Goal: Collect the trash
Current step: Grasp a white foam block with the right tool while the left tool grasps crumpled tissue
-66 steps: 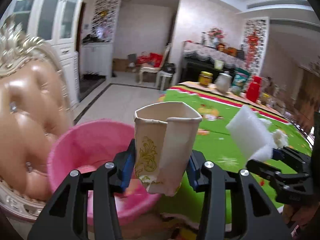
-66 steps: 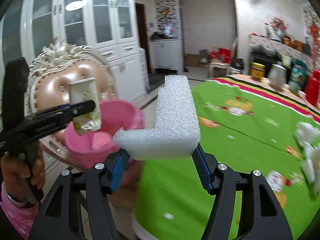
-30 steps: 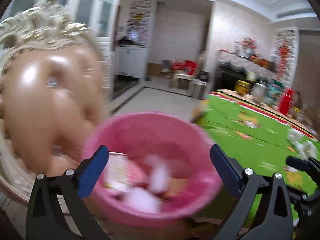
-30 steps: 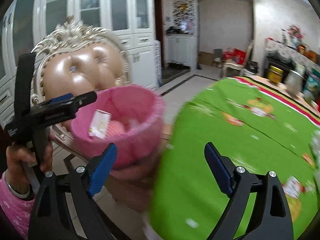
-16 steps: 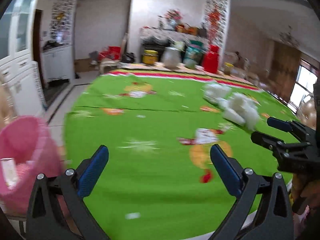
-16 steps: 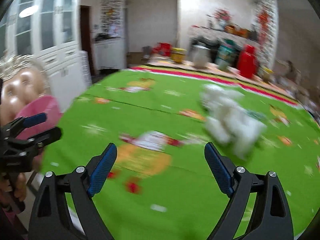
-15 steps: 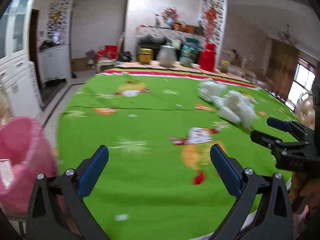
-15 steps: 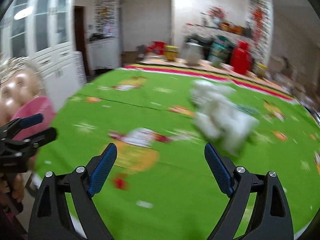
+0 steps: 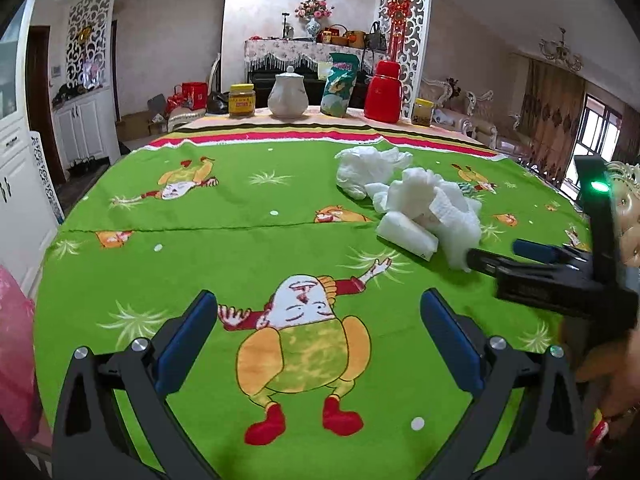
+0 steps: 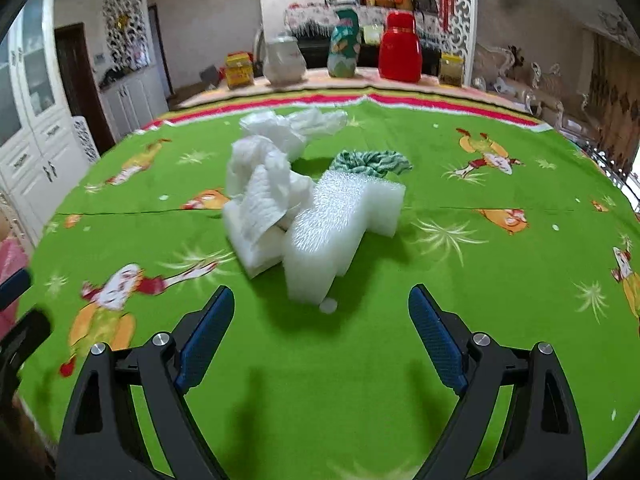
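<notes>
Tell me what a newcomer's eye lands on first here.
The bright green cartoon tablecloth fills both views. Mid-table sits a white trash heap: a foam block nearest the open right gripper, crumpled paper towels against its left side, and a green-and-white rag behind. The open left gripper hovers over a cartoon figure, and a red jug stands out at the table's far edge.

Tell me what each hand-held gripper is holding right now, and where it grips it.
Nothing. The left hand-held gripper and right hand-held gripper are both open and empty above the green tablecloth.
</notes>
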{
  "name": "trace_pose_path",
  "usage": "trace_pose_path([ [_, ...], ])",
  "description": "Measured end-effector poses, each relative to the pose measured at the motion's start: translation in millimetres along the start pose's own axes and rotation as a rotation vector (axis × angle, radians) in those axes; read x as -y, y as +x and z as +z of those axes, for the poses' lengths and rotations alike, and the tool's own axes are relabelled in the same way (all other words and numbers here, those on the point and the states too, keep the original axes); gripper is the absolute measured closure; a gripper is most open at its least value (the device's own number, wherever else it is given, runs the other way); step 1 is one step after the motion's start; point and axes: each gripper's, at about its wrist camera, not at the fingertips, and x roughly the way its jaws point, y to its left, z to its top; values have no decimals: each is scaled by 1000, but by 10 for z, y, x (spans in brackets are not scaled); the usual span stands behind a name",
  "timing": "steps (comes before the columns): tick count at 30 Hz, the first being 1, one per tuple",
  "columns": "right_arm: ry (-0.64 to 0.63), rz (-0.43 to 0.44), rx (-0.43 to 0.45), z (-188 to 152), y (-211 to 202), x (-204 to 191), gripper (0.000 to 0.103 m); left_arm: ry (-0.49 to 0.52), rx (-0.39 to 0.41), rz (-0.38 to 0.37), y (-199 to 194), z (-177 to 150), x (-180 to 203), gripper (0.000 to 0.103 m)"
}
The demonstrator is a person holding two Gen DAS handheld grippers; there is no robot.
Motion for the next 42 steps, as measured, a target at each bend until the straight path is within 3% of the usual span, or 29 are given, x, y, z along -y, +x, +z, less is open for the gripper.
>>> trace_pose_path([
  [3, 19, -50, -37, 130, 228, 31, 23, 51, -17, 24, 52, 19, 57, 5],
  [7, 89, -36, -58, 237, 411, 179, 30, 95, -46, 26, 171, 77, 165, 5],
  [8, 92, -29, -61, 239, 425, 192, 46, 93, -52, 21, 213, 101, 189, 5],
  [10, 106, 4, -82, 226, 449, 249, 68, 91, -62, 13, 288, 142, 236, 5],
  [21, 126, 47, 37, -49, -252, 647, 68, 123, -122, -19, 857, 399, 665, 5],
  [26, 166, 65, 92, -123, -393, 806, 68, 91, -172, -39, 1170, 546, 829, 5],
  [36, 234, 84, 133, -123, -475, 1001, 68, 77, -124, -53, 1500, 840, 1117, 6],
  [37, 233, 84, 136, -119, -481, 1004, 68, 82, -122, -58, 1536, 850, 1141, 14],
  [39, 230, 84, 135, -113, -476, 997, 68, 78, -124, -107, 1609, 865, 1168, 43],
  [40, 230, 84, 133, -116, -472, 995, 68, 76, -141, -141, 1649, 856, 1166, 74],
  [42, 227, 85, 132, -116, -472, 986, 68, 71, -132, -152, 1622, 839, 1156, 82],
])
